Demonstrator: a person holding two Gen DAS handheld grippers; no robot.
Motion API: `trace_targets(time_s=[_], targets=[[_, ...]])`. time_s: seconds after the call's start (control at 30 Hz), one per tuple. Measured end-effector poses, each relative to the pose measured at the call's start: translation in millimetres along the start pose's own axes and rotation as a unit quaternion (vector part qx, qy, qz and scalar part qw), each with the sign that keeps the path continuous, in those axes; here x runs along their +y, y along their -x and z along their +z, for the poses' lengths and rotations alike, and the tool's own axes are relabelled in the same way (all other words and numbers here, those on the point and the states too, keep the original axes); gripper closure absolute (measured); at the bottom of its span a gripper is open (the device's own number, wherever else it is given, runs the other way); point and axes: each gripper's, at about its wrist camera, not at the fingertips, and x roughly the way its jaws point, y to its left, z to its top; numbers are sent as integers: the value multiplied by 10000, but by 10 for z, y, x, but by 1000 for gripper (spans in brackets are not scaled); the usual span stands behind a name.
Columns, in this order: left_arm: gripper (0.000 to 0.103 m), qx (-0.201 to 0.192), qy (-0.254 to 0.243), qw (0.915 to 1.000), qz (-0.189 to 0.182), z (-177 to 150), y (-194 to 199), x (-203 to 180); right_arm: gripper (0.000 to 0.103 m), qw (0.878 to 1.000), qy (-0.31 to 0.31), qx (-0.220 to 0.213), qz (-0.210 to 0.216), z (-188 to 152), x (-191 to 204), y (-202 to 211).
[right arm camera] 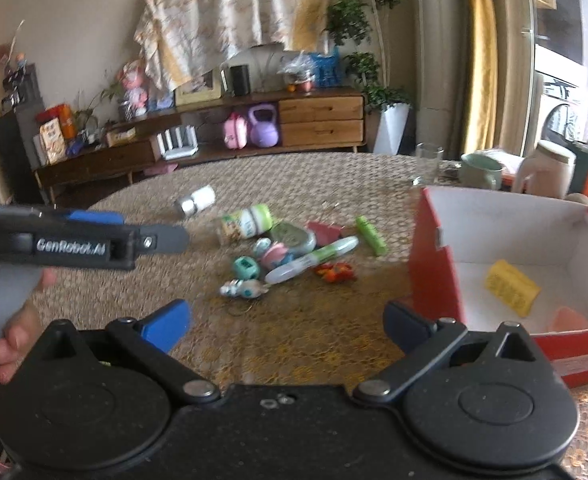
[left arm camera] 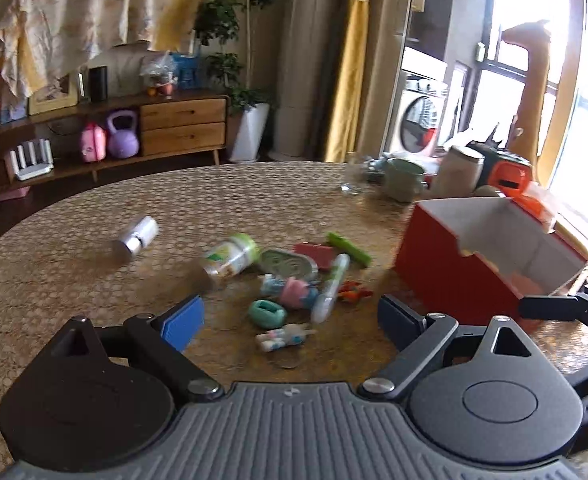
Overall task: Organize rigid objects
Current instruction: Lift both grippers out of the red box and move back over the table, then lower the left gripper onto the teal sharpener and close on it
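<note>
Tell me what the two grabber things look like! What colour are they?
Both are black, with round hubs, silver bolts and flat linkage bars. The left gripper has a ribbed grey base and blue pads; the right gripper has blue pads too. White "GenRobot.AI" lettering marks the left gripper's side in the right view.

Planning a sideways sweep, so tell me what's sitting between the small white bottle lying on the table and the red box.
Between the white bottle and the red box lies the whole clutter: a green-capped jar, a round tin, a toothbrush case, a green stick. Both wrist views show it.
</note>
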Motion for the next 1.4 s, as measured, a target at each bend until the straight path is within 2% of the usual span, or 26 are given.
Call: trace_targets(time_s=[0.13, 0.33, 0.57, 0.77, 0.9, 1.07, 1.27, 1.4], targets=[[9, 36, -91, 9997, 217, -56, -121, 106, 0, 9999, 75, 104, 96, -46, 116, -178], [9, 232, 87, 9993, 287, -87, -359, 263, 0, 9995, 237, 202, 112, -108, 236, -438], [9, 208, -45, 9990, 395, -110, -618, 269, 1, 9986, 347, 342, 211, -105, 288, -799], [9, 532, -213, 9973, 464, -79, -930, 324, 4, 9983, 279, 459, 211, -105, 268, -1068], [9, 614, -201, 9976, 244, -65, -1104, 371, 7, 9984, 257, 477, 182, -82, 286, -1218], [9, 970, -113, 9952, -25, -64, -1320, 403, 10, 9980, 273, 528, 204, -60, 299, -1357], [9, 1033, -134, 9945, -82, -77, -1463, 405, 17, 9977, 314, 554, 210, -62, 332, -1440], [9, 927, -332, 9951, -90, -77, -1515, 358, 20, 9979, 306, 531, 213, -44, 345, -1471]])
